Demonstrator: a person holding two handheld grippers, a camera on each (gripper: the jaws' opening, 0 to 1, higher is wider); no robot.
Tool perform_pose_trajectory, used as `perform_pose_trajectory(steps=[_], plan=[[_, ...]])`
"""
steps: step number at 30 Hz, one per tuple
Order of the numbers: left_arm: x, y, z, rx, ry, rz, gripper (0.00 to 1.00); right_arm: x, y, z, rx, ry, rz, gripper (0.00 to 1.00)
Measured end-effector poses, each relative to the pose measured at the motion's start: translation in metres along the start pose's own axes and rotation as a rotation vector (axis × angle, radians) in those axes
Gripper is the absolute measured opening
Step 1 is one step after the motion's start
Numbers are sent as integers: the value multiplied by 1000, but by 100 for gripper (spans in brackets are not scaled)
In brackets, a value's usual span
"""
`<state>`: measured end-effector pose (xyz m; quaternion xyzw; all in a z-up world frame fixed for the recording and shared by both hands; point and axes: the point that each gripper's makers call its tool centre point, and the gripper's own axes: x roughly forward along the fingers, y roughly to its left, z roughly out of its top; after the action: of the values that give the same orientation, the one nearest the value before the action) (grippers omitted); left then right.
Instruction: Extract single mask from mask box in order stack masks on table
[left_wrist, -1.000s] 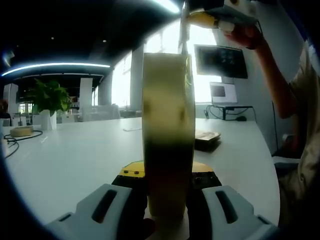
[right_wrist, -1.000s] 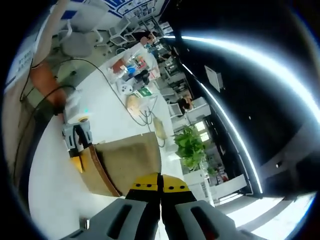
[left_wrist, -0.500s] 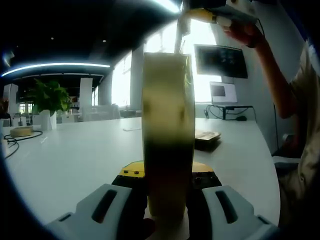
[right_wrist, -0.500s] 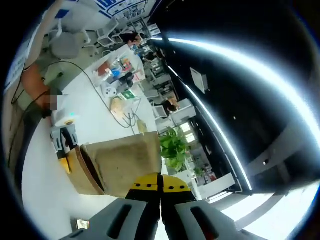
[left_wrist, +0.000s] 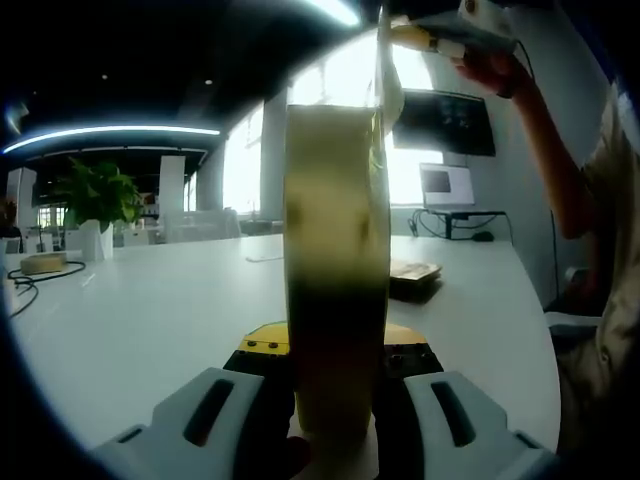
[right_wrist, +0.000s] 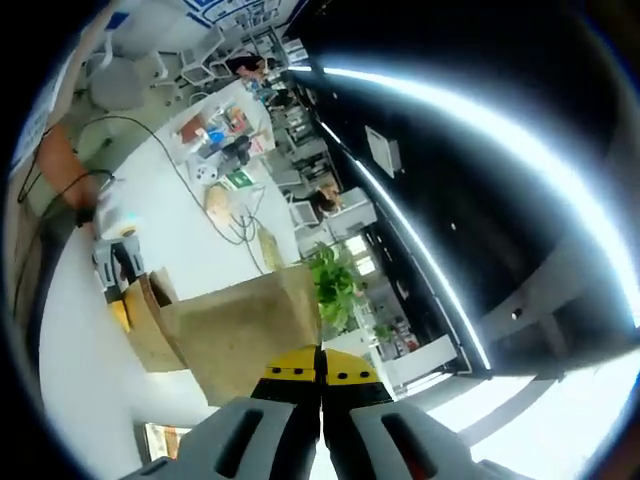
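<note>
In the left gripper view we see the left gripper (left_wrist: 335, 400) clamped on the box (left_wrist: 336, 270), which stands upright on edge between its jaws over the white table (left_wrist: 150, 300). Above the box, the right gripper (left_wrist: 440, 30) hangs with its jaws pressed together on a thin pale mask (left_wrist: 388, 75) just over the box's top. In the right gripper view we see that gripper (right_wrist: 321, 385) with jaws closed tight, the mask (right_wrist: 245, 325) spreading out from them, the box (right_wrist: 140, 320) beyond it held by the left gripper (right_wrist: 110, 262).
</note>
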<state>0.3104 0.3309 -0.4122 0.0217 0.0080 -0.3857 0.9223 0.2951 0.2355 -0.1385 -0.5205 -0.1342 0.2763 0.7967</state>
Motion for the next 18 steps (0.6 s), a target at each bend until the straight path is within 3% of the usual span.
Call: perform_pose_trajectory(steps=[18], plan=[[0, 0, 0, 0, 1, 0, 20, -5, 6, -64, 45, 140, 2, 0]])
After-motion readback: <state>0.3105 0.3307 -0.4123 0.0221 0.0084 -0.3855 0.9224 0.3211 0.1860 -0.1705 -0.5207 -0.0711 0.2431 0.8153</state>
